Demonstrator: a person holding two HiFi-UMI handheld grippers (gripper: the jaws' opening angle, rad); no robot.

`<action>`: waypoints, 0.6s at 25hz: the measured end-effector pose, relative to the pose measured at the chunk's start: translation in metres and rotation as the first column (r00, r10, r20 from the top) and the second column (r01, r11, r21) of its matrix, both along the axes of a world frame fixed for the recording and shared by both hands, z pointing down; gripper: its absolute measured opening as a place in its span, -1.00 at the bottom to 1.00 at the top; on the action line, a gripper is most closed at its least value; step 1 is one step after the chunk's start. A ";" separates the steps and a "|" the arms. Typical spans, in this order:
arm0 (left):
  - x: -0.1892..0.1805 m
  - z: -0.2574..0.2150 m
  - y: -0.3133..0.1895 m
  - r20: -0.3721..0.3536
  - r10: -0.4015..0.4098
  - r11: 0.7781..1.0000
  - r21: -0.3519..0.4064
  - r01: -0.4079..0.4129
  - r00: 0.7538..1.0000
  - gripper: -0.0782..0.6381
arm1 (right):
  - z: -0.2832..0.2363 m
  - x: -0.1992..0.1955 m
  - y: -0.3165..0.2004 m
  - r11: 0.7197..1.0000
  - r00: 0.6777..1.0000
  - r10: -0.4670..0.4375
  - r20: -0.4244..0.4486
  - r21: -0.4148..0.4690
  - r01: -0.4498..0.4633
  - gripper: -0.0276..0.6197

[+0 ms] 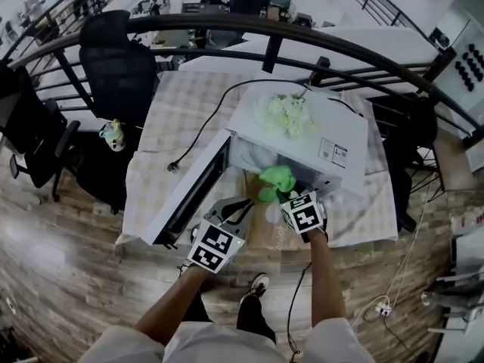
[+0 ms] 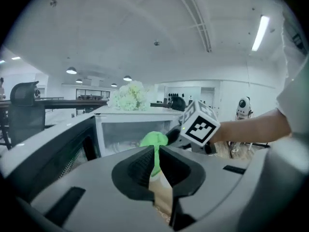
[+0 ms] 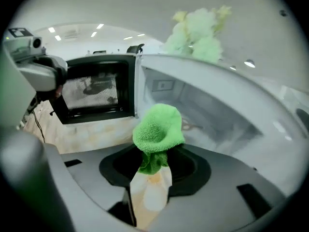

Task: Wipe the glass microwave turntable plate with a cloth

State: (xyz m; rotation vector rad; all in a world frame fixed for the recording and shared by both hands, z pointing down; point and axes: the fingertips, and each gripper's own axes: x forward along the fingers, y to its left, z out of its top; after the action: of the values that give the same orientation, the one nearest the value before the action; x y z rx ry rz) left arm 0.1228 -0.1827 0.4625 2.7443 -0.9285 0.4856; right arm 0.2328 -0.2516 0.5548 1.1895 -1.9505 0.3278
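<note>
checked tablecloth bears open microwave; right gripper pinches green cloth, left gripper closed.

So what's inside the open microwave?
Pale inner walls and some floor show in the microwave. The green cloth in the right gripper hides the rest; what lies there cannot be seen.

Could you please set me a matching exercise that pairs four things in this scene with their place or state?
1. green cloth
2. microwave door
3. white flowers
4. power plug

A. on top of the microwave
B. swung open
C. lying loose on the table
D. clamped in the right gripper

Pairs: 1-D, 2-B, 3-A, 4-C.
</note>
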 end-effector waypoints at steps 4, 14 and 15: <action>-0.006 -0.045 -0.011 -0.020 -0.025 0.997 0.071 0.027 0.999 -0.65 | -0.064 0.034 0.031 0.983 0.986 0.150 0.068 0.098 -0.157 -0.38; -0.036 -0.148 -0.037 -0.070 -0.089 0.960 0.261 0.104 0.994 -0.65 | -0.235 0.081 0.078 0.859 0.941 0.273 0.199 0.390 -0.331 -0.39; -0.038 -0.157 -0.038 -0.066 -0.089 0.954 0.280 0.104 0.994 -0.65 | -0.249 0.079 0.082 0.851 0.945 0.260 0.201 0.414 -0.322 -0.39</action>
State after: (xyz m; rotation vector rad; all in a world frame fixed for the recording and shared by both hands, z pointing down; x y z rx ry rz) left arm 0.0846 -0.2207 0.3059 2.9258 -1.1960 0.2792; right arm 0.3121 -0.1701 0.3058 1.8144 -2.0244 0.1210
